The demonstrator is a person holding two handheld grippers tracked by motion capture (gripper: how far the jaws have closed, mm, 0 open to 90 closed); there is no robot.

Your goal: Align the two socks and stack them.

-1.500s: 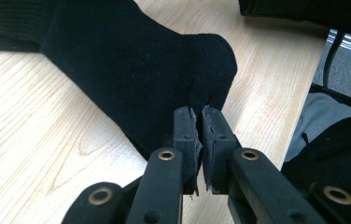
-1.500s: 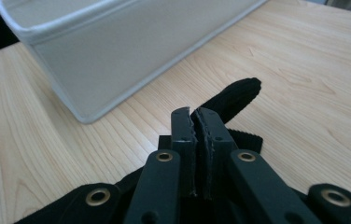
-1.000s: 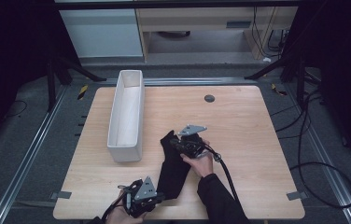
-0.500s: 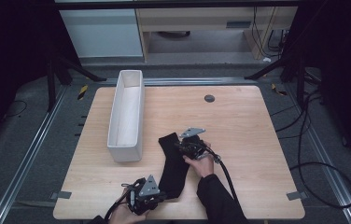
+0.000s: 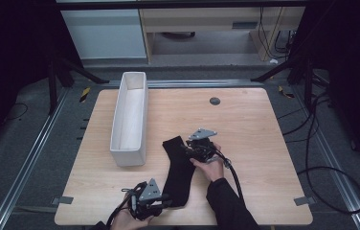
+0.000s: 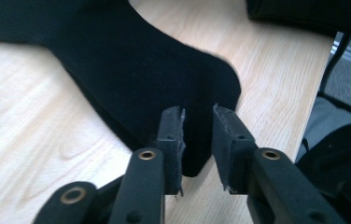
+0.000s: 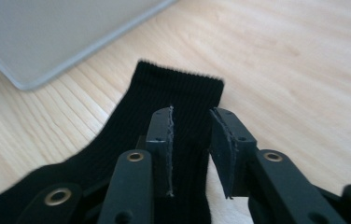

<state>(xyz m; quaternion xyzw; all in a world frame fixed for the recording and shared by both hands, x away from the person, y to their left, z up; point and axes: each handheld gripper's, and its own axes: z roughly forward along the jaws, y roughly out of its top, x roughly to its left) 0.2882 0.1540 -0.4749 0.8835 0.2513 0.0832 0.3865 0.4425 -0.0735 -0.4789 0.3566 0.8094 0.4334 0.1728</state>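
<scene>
The black sock (image 5: 178, 170) lay flat on the wooden surface (image 5: 254, 120), stretched from its ribbed cuff near the middle of the surface down to its toe close to your edge. It sat just to the right of the long white bin (image 5: 130, 117), near the bin's closer end but not touching it.

Your right tool (image 5: 191, 148) was over the cuff end. In the right gripper view its jaws had just been opening and stood a little apart above the cuff (image 7: 183, 88), with the fabric lying beneath the gap and the pads (image 7: 162, 140) not pressing on it. The corner of the bin (image 7: 47, 42) showed beyond the cuff there.

Your left tool (image 5: 168, 201) was at the toe end, by the near edge of the surface. In the left gripper view its jaws had also just been opening; they stood slightly spread, one on each side of the toe (image 6: 197, 93), and the sock rested loose on the wood between them. Your dark sleeve (image 5: 226, 206) reached in from the bottom of the high view behind the right tool.
</scene>
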